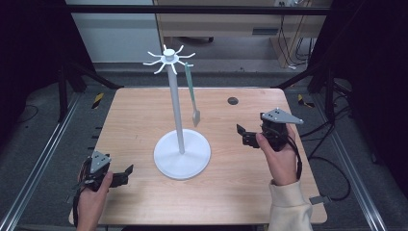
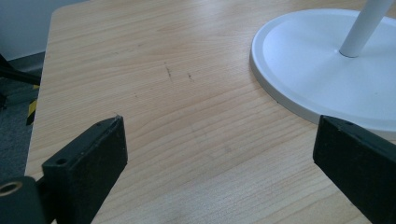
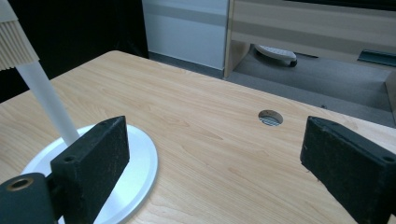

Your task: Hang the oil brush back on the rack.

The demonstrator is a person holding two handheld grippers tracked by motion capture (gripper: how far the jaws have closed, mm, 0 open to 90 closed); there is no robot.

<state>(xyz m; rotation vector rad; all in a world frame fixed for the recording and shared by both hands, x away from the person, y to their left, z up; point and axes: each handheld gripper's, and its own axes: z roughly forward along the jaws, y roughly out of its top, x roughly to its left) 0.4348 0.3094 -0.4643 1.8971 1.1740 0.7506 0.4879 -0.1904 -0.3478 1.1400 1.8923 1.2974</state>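
On the tabletop [image 1: 144, 110], green spatula [image 1: 192, 98] hangs vertically from white stand [image 1: 181, 154], nearer right tool [image 1: 248, 135]; left tool [image 1: 122, 174] and right both wide open, empty.

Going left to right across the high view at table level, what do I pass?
Left gripper → white stand base → hanging green utensil → table hole → right gripper.

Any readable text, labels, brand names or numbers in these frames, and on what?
None. No words or numbers show on the white stand, the hanging utensil, the wooden table or either gripper. The yellow-black floor stripes are hazard marking, not text.
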